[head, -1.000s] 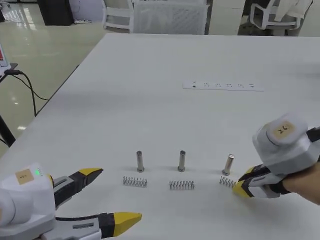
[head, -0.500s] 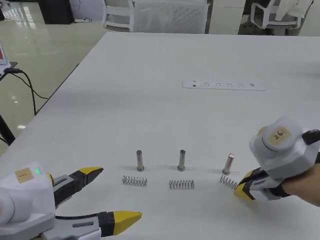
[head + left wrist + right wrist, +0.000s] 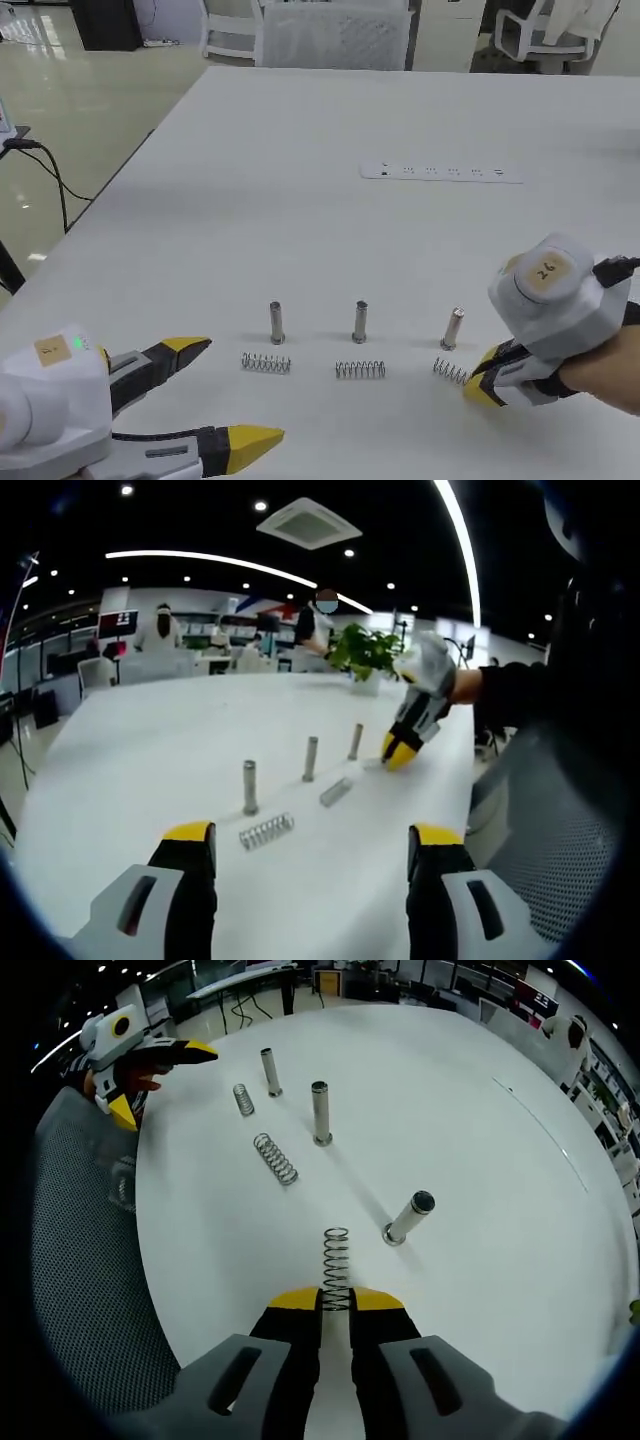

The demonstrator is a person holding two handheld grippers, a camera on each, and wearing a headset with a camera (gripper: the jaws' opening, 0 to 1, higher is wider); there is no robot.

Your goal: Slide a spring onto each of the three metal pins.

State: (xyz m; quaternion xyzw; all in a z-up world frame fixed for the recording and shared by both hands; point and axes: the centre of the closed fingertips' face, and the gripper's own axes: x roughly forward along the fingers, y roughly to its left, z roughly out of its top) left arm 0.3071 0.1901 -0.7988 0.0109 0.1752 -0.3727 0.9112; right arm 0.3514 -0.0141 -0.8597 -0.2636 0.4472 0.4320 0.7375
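Where the right tool (image 3: 478, 385) clamps one end of the rightmost spring (image 3: 336, 1255), plain in the right gripper view and half hidden in the head view, its pin (image 3: 408, 1218) stands just beside. Left tool (image 3: 232, 392) hangs open near the surface (image 3: 300, 200) edge; two springs (image 3: 265, 363) lie before their pins (image 3: 276, 322), a power strip (image 3: 440, 172) well beyond.

The table (image 3: 300, 200) top looks smooth and matt white, with hardly a reflection on it. Each pin (image 3: 360, 322) is smooth bare metal with a soft silver sheen; each spring (image 3: 360, 370) is thin bright wire. The left gripper (image 3: 222, 391) and right gripper (image 3: 336, 1305) have pale grey plastic shells, satin rather than shiny, and yellow-tipped black jaws. The floor (image 3: 90, 90) beyond is polished and glossy.
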